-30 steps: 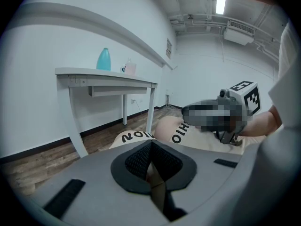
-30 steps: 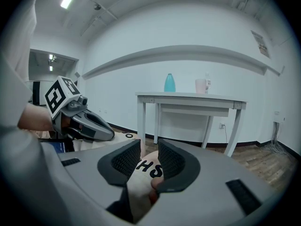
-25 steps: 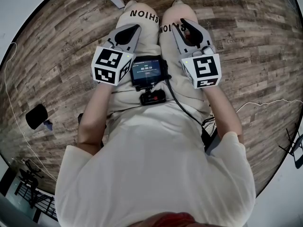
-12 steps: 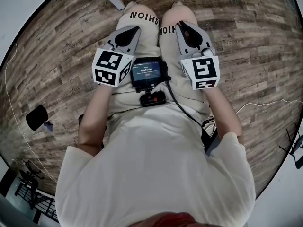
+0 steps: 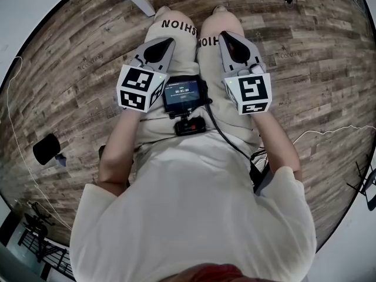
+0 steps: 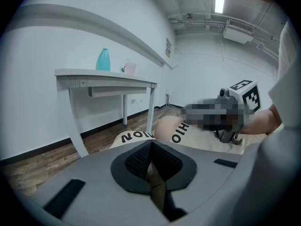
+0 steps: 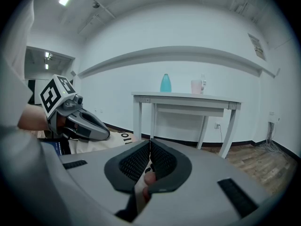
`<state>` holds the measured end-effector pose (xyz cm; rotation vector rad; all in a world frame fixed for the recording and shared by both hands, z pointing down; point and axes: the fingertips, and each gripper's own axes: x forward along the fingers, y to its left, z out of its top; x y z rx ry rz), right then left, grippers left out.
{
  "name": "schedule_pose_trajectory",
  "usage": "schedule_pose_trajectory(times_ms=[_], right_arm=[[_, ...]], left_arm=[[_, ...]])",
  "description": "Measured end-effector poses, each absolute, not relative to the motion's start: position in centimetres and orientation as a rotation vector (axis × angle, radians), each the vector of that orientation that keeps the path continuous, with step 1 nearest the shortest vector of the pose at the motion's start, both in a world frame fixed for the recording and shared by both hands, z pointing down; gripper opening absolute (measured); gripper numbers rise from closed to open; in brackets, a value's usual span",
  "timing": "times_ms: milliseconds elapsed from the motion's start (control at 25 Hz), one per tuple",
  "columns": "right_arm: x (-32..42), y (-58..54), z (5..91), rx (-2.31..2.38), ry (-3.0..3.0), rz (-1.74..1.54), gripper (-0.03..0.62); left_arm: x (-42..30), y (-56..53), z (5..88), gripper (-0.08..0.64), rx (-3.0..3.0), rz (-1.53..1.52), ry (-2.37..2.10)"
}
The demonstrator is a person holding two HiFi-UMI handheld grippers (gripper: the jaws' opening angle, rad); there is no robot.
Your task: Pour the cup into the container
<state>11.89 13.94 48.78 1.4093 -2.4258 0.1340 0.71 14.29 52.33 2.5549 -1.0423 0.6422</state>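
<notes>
Hardly moved since before, left tool [image 6: 151,149] and right tool [image 7: 149,147] rest closed and empty over my lap [image 5: 176,46], as the pale pink cup [image 7: 196,86] stands on the white bench [image 7: 188,97] at twelve o'clock.

Small pale pink cup [image 7: 196,86] stands upright on the far white table [image 7: 216,99], near its middle, with a teal tapered round-shouldered container [image 7: 165,83] upright on the same top, near the cup but not touching; contents of either cannot be told.
</notes>
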Motion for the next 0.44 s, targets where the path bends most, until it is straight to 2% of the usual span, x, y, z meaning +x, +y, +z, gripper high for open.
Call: schedule_pose_trajectory(times_ms=[440], right_arm=[[11.86, 13.97, 48.73, 1.403, -2.430, 0.137, -0.003]], left_arm=[[0.90, 14.54, 52.21, 0.011, 2.577, 0.652, -1.031]])
